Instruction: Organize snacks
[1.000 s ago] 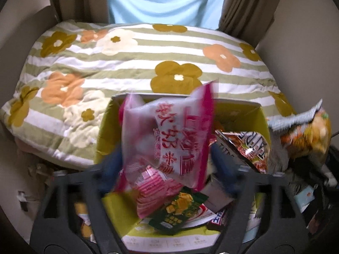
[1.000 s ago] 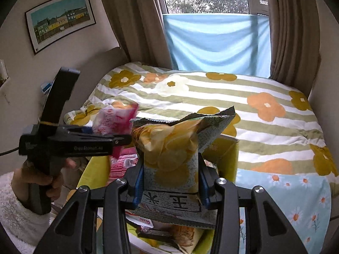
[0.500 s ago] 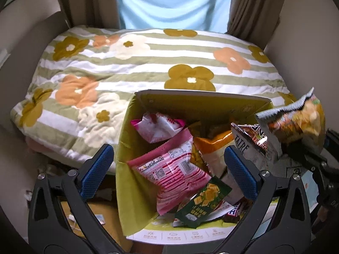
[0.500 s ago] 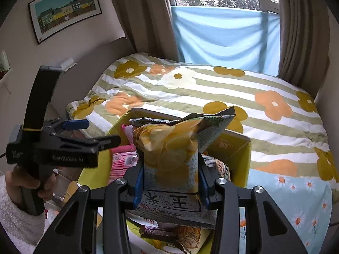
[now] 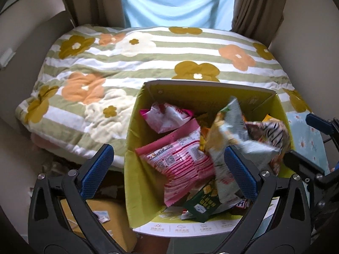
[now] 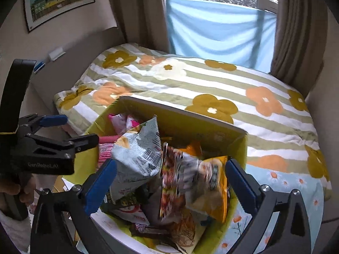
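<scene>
A yellow-green cardboard box [image 5: 135, 148] full of snack bags stands at the foot of the bed; it also shows in the right wrist view [image 6: 211, 127]. Inside lie a pink striped bag [image 5: 180, 160], a smaller pink-and-white bag [image 5: 165, 116], a grey-and-yellow chip bag [image 5: 231, 135] [image 6: 139, 154], a dark green packet [image 5: 203, 203] and a tiger-print bag [image 5: 269, 135]. My left gripper [image 5: 167, 169] is open and empty above the box's left side. My right gripper [image 6: 169, 182] is open and empty above the box, with the chip bag just below it.
A bed with a striped flower quilt [image 5: 127, 63] lies behind the box. A light blue daisy cloth [image 6: 286, 182] lies to the box's right. Cardboard and scraps [image 5: 101, 216] lie on the floor at the left. Walls close in on both sides.
My left gripper let the pink bag fall into the box a second ago. My right gripper has now opened and the chip bag has dropped into the box.
</scene>
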Motion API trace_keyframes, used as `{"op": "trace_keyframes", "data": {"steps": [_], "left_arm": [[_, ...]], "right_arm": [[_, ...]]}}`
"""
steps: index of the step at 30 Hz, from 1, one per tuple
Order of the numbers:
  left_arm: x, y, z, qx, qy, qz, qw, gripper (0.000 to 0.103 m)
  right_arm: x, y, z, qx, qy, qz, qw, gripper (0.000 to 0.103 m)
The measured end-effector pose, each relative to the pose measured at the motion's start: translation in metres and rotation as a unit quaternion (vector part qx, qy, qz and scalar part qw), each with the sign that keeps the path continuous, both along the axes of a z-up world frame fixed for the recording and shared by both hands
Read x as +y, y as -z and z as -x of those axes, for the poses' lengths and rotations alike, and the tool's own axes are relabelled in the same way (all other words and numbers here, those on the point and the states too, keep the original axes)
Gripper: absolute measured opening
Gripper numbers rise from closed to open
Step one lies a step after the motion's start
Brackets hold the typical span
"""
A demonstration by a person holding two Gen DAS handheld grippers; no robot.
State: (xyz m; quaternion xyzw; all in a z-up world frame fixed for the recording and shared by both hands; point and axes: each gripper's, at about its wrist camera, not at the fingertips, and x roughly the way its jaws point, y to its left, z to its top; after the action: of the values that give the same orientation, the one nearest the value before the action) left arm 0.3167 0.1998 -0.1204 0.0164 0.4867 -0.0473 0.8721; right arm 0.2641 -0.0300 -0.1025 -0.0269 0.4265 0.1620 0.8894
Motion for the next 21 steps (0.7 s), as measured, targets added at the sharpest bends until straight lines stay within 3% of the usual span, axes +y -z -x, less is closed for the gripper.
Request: {"op": "trace_keyframes", "data": {"steps": [4, 12, 21], "left_arm": [[0.000, -0.001, 0.007, -0.003, -0.001, 0.000, 1.0000, 0.103], [-0.023, -0.042, 0.042, -0.052, -0.008, -0.002, 0.9986, 0.103], [-0.083, -0.102, 0.139, -0.147, -0.015, 0.031, 0.9885, 0.103]], "right_arm": [[-0.005, -0.001, 0.007, -0.003, 0.010, -0.005, 1.000, 0.101], [-0.024, -0.036, 0.036, -0.050, 0.013, -0.015, 0.999, 0.101], [-0.098, -0.090, 0.121, -0.112, 0.081, 0.007, 0.990, 0.102]]}}
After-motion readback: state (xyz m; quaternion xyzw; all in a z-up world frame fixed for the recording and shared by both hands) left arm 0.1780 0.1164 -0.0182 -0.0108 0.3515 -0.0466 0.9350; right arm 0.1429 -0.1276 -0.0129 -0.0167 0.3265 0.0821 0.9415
